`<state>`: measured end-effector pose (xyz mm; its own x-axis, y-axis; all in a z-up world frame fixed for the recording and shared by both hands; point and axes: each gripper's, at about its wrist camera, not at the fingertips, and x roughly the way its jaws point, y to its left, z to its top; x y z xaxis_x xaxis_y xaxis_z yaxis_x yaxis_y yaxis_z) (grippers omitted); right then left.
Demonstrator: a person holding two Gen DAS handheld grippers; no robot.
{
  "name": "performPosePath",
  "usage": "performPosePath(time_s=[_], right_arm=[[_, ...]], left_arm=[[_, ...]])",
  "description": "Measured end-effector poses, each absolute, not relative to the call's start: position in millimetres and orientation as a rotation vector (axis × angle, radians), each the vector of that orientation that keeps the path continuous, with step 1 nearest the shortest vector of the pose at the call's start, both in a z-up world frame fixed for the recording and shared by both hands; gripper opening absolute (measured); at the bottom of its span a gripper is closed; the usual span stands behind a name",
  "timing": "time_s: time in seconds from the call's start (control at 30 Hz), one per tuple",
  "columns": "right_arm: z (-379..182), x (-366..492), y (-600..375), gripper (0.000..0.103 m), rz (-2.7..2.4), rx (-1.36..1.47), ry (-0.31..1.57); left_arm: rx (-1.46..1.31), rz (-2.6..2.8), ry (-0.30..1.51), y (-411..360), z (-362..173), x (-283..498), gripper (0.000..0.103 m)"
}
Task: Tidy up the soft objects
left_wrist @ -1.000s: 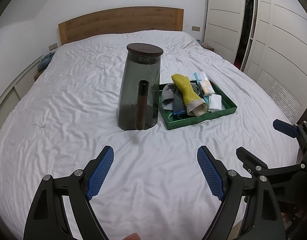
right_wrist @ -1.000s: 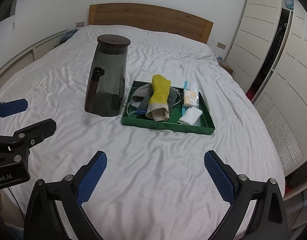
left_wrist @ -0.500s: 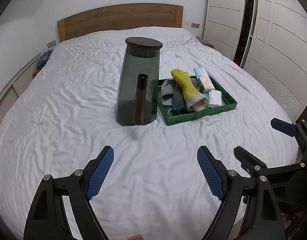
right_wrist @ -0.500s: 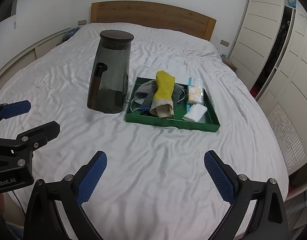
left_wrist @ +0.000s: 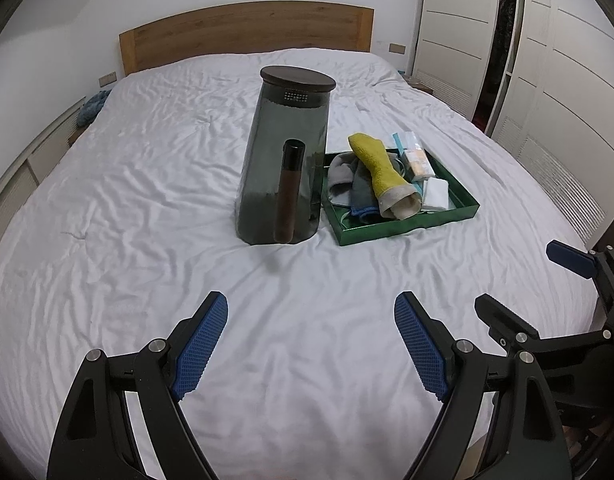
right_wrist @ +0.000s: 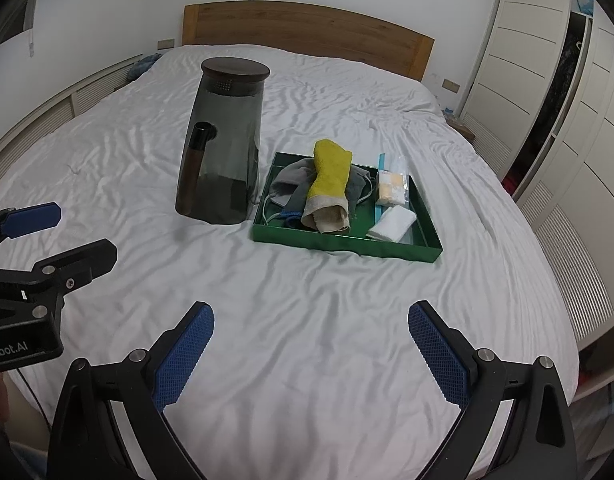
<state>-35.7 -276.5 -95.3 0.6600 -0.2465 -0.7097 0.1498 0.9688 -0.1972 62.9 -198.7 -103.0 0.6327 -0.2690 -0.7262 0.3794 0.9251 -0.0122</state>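
A green tray (left_wrist: 403, 227) (right_wrist: 347, 242) lies on the white bed and holds a yellow mitt (left_wrist: 383, 174) (right_wrist: 327, 178), grey cloths (left_wrist: 343, 174) (right_wrist: 291, 184), a folded white cloth (left_wrist: 437, 192) (right_wrist: 391, 222) and small packets (left_wrist: 415, 156) (right_wrist: 393, 186). To the left of it, close against its side, stands a tall dark smoked pitcher (left_wrist: 283, 160) (right_wrist: 223, 144) with a wooden lid. My left gripper (left_wrist: 311, 340) hovers open over the bare sheet, well short of the pitcher. My right gripper (right_wrist: 311, 344) is open too, nothing between its fingers, short of the tray.
A wooden headboard (left_wrist: 247, 32) backs the bed. White wardrobe doors (left_wrist: 547, 80) line the right side. A blue bundle (left_wrist: 92, 108) sits on the low ledge at the left. The rumpled sheet (right_wrist: 307, 300) spreads wide between grippers and tray.
The views shifted slightly, so the pitcher and tray sit a little differently in the frames. Both grippers stay open and hold nothing.
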Motion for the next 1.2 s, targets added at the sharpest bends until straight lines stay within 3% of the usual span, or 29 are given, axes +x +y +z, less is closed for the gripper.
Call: performPosePath(time_s=[1.2], right_arm=[[-96.7, -37.5, -272.7, 0.1, -0.219, -0.125, 0.813]], left_arm=[[0.152, -0.38, 0.753, -205.1, -97.6, 54.0, 0.081]])
